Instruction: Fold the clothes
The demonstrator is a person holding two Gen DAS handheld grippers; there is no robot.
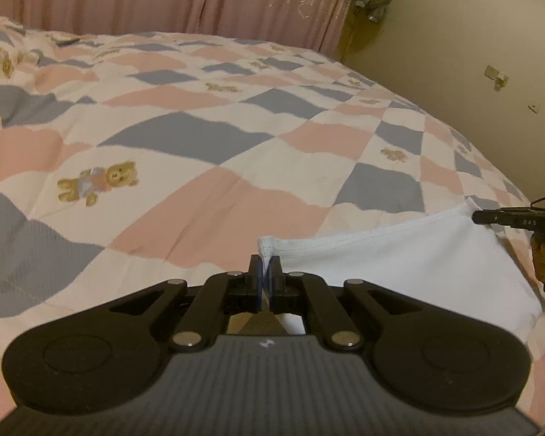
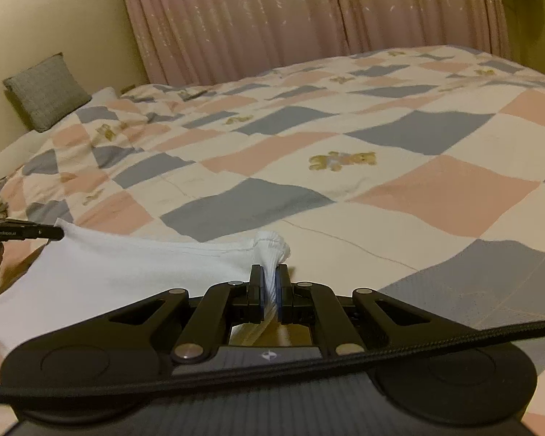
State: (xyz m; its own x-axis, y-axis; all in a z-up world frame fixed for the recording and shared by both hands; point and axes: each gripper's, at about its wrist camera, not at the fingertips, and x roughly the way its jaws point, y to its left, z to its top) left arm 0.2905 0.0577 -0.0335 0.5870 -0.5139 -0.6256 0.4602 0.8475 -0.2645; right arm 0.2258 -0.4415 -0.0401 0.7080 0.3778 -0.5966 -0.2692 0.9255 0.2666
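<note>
Over patchwork quilt (image 1: 236,138): white garment (image 1: 399,254) stretched between left claw (image 1: 266,272) and right claw (image 2: 270,283), each clamped on a bunched corner.

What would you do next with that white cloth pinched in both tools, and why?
Probably carry both corners forward together and lay the edge down flat on the quilt. Both the left gripper and the right gripper are shut on corners of the white garment, its hemmed edge is stretched between them, and the bed ahead looks open.
</note>
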